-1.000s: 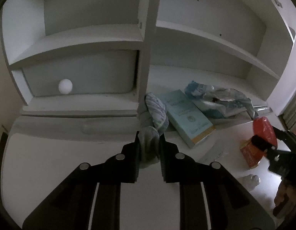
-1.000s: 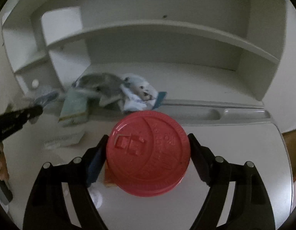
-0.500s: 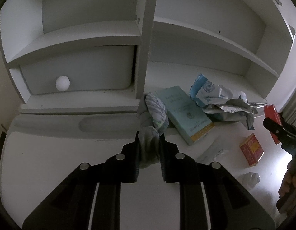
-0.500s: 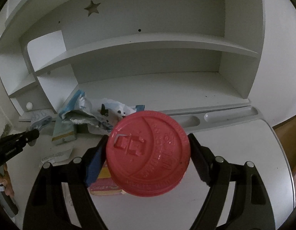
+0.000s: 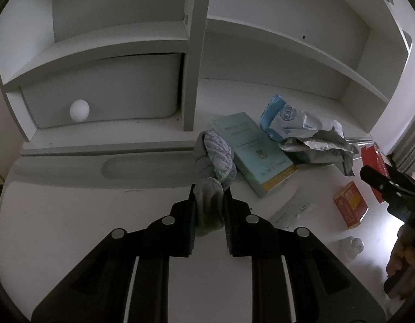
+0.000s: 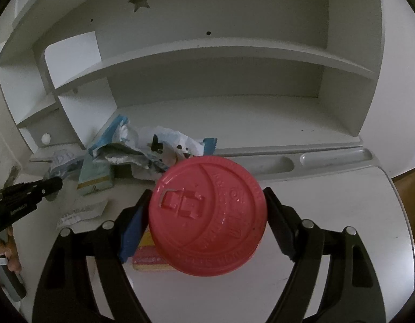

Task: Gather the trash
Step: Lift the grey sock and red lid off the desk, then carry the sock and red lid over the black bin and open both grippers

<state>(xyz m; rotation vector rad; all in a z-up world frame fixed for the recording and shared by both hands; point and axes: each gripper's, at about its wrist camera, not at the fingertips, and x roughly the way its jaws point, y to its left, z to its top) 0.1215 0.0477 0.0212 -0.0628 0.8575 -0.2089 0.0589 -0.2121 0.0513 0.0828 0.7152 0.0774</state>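
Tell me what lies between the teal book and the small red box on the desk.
In the left wrist view, a flat clear plastic wrapper lies on the desk between the teal book and the small red box.

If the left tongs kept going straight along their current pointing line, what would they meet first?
The left tongs, shut on a gray sock, would likely carry it into the white desk, near the teal book, though depth is unclear.

Teal book [image 5: 252,153], perhaps ball [image 5: 79,110], shelves [image 5: 121,43]

Red plastic lid [image 6: 207,223] held above desk; grey sock [image 5: 211,177] lifted; crumpled wrappers [image 5: 309,137] by shelf.
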